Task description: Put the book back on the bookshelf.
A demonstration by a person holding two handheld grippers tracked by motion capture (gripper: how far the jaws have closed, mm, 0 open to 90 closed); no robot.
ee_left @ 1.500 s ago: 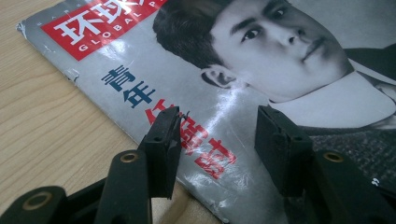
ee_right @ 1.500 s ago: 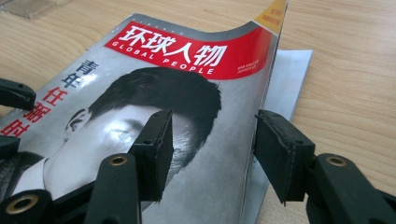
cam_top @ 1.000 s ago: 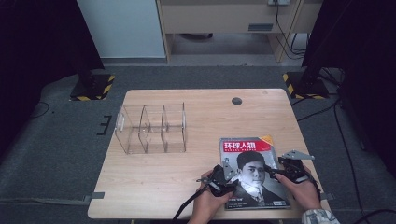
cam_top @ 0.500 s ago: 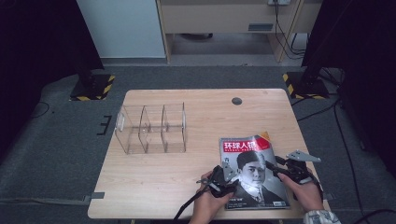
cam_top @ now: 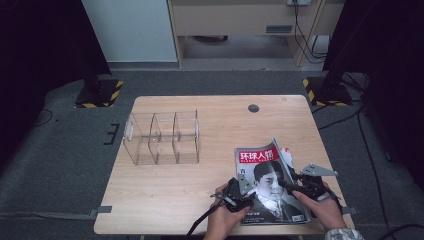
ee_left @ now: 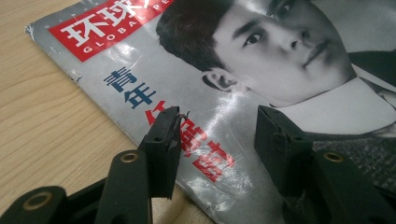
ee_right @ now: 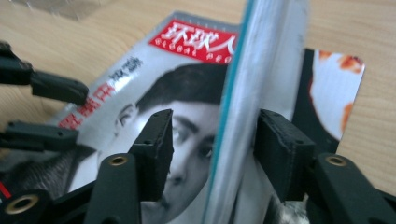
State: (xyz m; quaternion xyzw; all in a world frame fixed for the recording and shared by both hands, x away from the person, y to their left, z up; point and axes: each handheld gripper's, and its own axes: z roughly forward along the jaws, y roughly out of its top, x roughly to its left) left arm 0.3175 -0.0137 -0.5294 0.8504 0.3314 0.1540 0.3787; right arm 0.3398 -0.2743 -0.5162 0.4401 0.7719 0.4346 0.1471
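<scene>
In the high view, a magazine [cam_top: 270, 182] lies on the near right part of the wooden table [cam_top: 200, 200], its cover with a red title banner and a portrait facing up. Its right-hand edge is raised off the table, so that the cover and some pages stand up as a narrow fold. The left tongs [cam_top: 245, 186] rest on the magazine's near left part, and the right tongs [cam_top: 287, 184] reach in at the raised edge from the right. A clear acrylic organizer [cam_top: 162, 139] with three compartments stands well apart on the left half of the table; all three compartments look empty. A small dark round cap [cam_top: 253, 108] sits in the tabletop near the far edge.

In the left gripper view, the left tongs [ee_left: 217, 140] stand parted over the glossy cover [ee_left: 224, 84] near its spine, with nothing pinched between them; whether the tips touch the paper cannot be told.

In the right gripper view, the right tongs [ee_right: 215, 140] straddle the lifted sheaf of pages [ee_right: 252, 93], which rises on edge between the two jaws. The jaws have just been closing, then eased slightly; gaps show on both sides of the sheaf, so it is not yet clamped. The left tongs [ee_right: 51, 109] show at the left edge over the cover.
</scene>
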